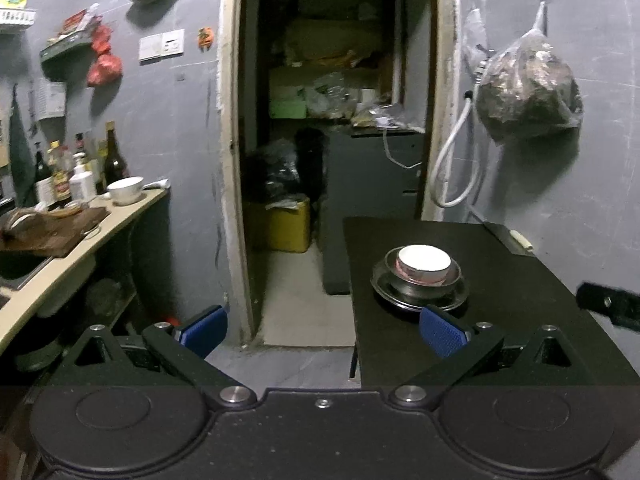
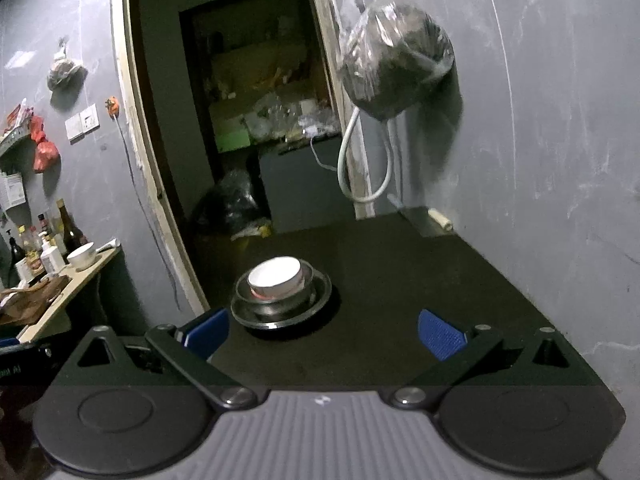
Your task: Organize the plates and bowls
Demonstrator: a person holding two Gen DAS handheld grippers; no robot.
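A white bowl (image 1: 423, 262) sits nested in a steel bowl (image 1: 420, 283), which rests on a steel plate (image 1: 404, 302) on the black table (image 1: 520, 280). The stack also shows in the right wrist view: white bowl (image 2: 275, 277), steel bowl (image 2: 280, 304), steel plate (image 2: 316, 304). My left gripper (image 1: 322, 330) is open and empty, held in front of the table's left front corner, its right fingertip just short of the plate. My right gripper (image 2: 324, 332) is open and empty, low over the table (image 2: 420, 272), just behind and right of the stack.
A counter (image 1: 100, 224) at the left carries a white bowl (image 1: 125, 190), several bottles (image 1: 80, 168) and a wooden board (image 1: 52, 230). An open doorway (image 1: 332, 120) leads to a cluttered storeroom. A filled plastic bag (image 1: 528, 92) hangs on the wall above the table's far right.
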